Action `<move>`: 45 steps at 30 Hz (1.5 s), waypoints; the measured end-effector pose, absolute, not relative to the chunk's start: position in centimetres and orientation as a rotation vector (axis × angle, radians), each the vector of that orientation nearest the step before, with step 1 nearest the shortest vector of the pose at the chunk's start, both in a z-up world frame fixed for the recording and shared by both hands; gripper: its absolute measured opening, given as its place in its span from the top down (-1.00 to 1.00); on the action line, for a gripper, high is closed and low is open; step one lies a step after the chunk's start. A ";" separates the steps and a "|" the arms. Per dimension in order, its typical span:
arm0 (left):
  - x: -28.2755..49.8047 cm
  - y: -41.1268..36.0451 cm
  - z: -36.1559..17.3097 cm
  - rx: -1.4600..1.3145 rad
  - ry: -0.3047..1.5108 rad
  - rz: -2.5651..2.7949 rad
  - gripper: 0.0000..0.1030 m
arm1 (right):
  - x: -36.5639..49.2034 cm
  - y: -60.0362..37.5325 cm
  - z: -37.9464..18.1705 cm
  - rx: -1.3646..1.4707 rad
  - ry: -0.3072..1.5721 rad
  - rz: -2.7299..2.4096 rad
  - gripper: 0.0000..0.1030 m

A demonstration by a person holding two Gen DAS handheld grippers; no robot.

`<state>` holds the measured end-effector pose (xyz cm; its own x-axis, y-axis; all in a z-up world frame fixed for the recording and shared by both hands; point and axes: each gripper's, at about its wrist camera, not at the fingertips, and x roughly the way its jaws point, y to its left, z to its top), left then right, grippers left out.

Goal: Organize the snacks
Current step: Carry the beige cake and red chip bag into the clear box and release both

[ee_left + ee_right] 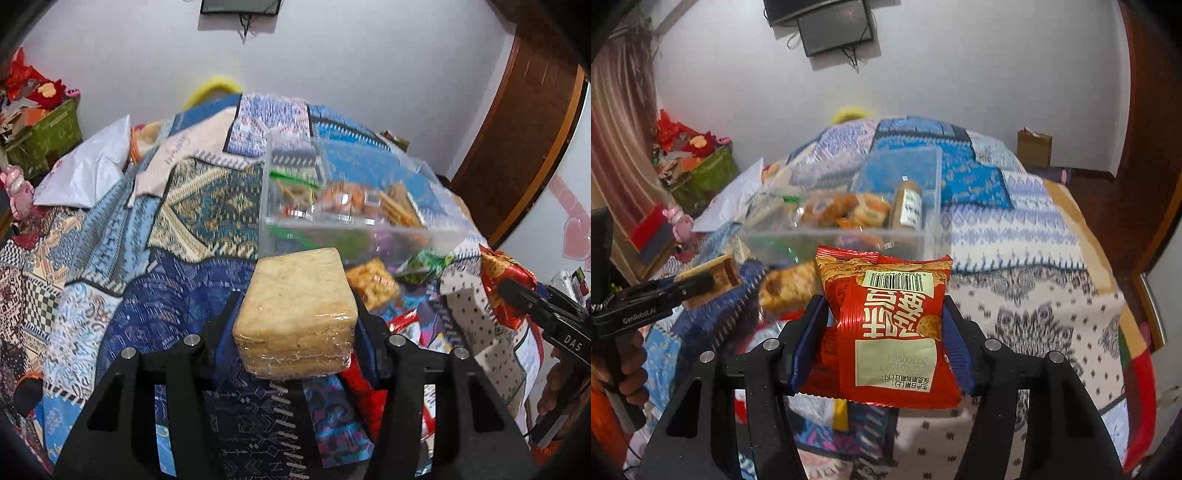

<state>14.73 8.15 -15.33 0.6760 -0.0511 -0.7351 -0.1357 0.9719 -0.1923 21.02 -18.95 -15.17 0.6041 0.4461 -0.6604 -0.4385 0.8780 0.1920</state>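
Observation:
A clear-wrapped stack of pale crackers [297, 314] sits between the pads of my left gripper [295, 325], which is shut on it above the patchwork bedspread. My right gripper [882, 332] is shut on a red snack packet [890, 328] with a barcode and white characters. Beyond both stands a clear plastic box [354, 199] [849, 221] holding several snacks. Loose snacks lie in front of the box, a golden cracker pack [373, 282] and a green packet [424, 264]. The right gripper with its red packet [506, 284] shows at the right edge of the left wrist view; the left gripper with its crackers [709, 280] shows at the left of the right wrist view.
A patterned blue quilt [147, 295] covers the bed. A white pillow [88, 173] lies at its left. A green box of clutter [48, 133] stands by the wall. A wooden door [524, 140] is at the right. A hand [631, 369] grips the left tool's handle.

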 end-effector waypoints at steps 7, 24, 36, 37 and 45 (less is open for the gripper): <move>15.6 8.5 -12.4 -0.243 0.751 0.042 -0.05 | 22.4 -17.8 -13.7 0.015 0.715 0.524 -0.11; 23.9 8.2 -10.9 -0.217 0.693 0.044 -0.05 | 28.4 -13.8 -11.2 0.027 0.642 0.559 -0.11; 30.1 8.5 -14.8 -0.236 0.774 0.069 -0.05 | 32.9 -10.6 -13.3 0.011 0.721 0.578 -0.11; 30.4 8.5 -15.0 -0.232 0.777 0.069 -0.05 | 33.2 -10.4 -13.6 0.003 0.729 0.577 -0.11; 33.0 8.5 -17.0 -0.242 0.818 0.091 -0.05 | 34.4 -9.5 -16.1 -0.062 0.795 0.553 -0.11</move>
<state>33.02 8.52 -17.02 0.6819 -0.0127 -0.7313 -0.1731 0.9687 -0.1782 34.41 -9.46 -16.07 0.5669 0.4475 -0.6917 -0.4929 0.8570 0.1504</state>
